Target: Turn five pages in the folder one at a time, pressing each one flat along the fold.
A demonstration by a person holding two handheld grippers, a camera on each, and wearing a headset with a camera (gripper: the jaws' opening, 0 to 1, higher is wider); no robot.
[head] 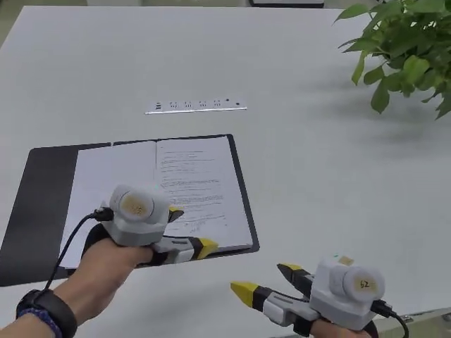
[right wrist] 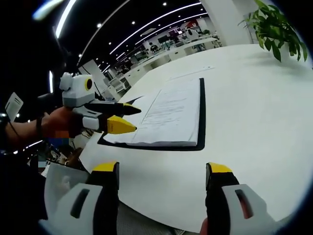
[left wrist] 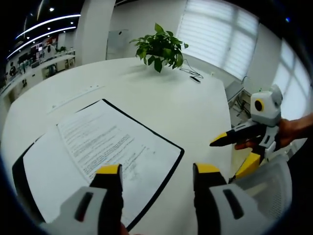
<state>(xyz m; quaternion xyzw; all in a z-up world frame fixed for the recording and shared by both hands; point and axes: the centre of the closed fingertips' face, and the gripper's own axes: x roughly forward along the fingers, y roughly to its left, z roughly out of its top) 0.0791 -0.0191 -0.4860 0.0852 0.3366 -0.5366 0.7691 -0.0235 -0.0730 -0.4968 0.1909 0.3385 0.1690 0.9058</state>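
The black folder [head: 44, 204] lies open on the white table, with a blank sheet on its left side and a printed page [head: 197, 186] on its right. My left gripper [head: 192, 230] hovers over the printed page's near edge, open and holding nothing. My right gripper [head: 266, 278] is off the folder, near the table's front edge to the right, also open and empty. The left gripper view looks past its own jaws [left wrist: 157, 171] at the folder [left wrist: 112, 142] and the right gripper [left wrist: 232, 156]. The right gripper view has its own jaws [right wrist: 161, 169], the folder [right wrist: 171, 115] and the left gripper [right wrist: 131, 120].
A flat white socket strip [head: 196, 105] lies on the table beyond the folder. A green potted plant [head: 405, 49] stands at the far right. The table's near edge runs just under my right gripper, with a pale chair [left wrist: 264, 186] below it.
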